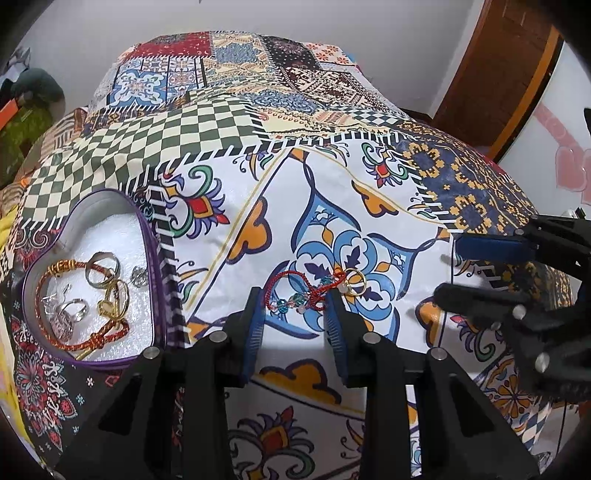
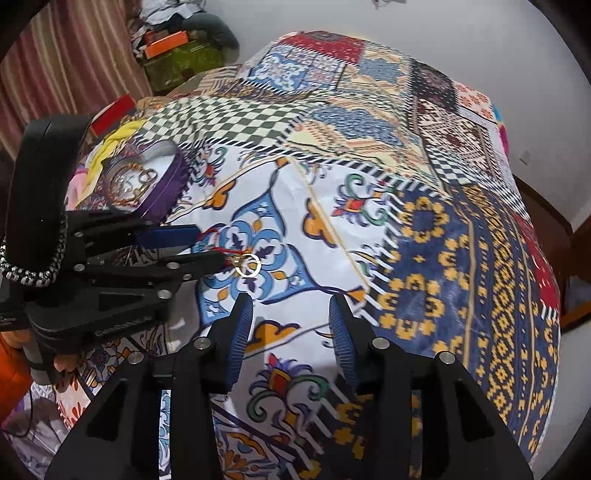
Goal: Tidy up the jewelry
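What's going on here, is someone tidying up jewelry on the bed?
Yes. A person holds two grippers over a patchwork bedspread. The left gripper, jaws open, is lowered around a red cord bracelet with beads, beside a gold ring. The right gripper hovers open and empty nearby. A heart-shaped box already holds several rings and bracelets.

We see a domestic bedroom. A bed covered with a patchwork-print bedspread [image 1: 332,206] fills both views and stands against a plain white wall [image 2: 424,33]. A wooden door frame [image 1: 517,70] rises beside it. A striped curtain [image 2: 74,62] hangs at one side, next to piled household clutter [image 2: 184,40]. A heart-shaped jewelry box [image 1: 44,266] rests on the bedspread.
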The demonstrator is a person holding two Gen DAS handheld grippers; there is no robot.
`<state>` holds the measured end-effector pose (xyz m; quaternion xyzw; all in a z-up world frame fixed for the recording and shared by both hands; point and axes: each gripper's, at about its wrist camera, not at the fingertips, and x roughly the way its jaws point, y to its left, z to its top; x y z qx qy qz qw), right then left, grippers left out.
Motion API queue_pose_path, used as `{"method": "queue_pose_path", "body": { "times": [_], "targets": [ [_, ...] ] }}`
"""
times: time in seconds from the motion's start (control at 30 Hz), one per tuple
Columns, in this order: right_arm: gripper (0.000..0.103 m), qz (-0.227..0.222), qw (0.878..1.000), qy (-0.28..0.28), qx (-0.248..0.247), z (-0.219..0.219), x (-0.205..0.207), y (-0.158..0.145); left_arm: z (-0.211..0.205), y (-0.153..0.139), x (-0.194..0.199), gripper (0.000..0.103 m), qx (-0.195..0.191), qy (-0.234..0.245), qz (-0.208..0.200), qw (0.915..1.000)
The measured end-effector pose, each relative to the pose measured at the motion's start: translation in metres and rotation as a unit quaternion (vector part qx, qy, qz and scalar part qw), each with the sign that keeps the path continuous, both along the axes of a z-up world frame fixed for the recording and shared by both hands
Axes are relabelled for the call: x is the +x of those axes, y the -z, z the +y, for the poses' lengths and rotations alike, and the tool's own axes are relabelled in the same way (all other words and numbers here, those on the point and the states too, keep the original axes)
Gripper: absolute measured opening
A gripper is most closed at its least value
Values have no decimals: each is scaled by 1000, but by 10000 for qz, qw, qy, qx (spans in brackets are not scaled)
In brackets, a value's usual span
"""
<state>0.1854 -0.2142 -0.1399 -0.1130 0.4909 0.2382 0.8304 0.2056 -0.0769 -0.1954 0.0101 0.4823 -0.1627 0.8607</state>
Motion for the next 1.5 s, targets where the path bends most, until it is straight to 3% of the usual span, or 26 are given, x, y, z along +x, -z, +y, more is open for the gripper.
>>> {"method": "queue_pose_path", "body": {
  "times": [0.07,0.23,0.27,0.53,0.77,0.83,0.9,0.93,0.97,1.0,1.5],
  "targets": [
    [39,-2,10000,-74,-56,5,0,1,2,0,0,15,4,-25,-24,10000],
    [39,114,9996,-233,-77,16,3,6,12,0,-2,13,-209,-92,6,9997],
    [39,131,9995,-250,-106,18,4,8,14,-1,-3,6,-181,-116,-17,9998],
    [39,401,9981,-395,-263,42,17,24,32,-11,-21,6,-226,-290,-150,9992],
    [39,332,9987,-320,-194,44,22,28,48,-30,-29,6,-352,-482,-350,9976],
    [35,251,9990,-271,-256,46,21,28,49,-36,-31,6,-368,-506,-419,9972],
    [18,128,9989,-211,-392,49,19,28,50,-41,-33,6,-381,-526,-480,9967],
    [18,121,9990,-202,-390,48,20,28,51,-44,-34,6,-403,-537,-509,9964],
    [16,108,9992,-158,-355,47,18,27,52,-47,-35,6,-412,-548,-541,9962],
    [6,92,9993,-132,-325,46,18,24,52,-49,-37,6,-401,-562,-574,9960],
    [8,-527,9985,57,134,30,6,-32,92,-93,-55,6,-536,-993,-1138,9871]
  ]
}}
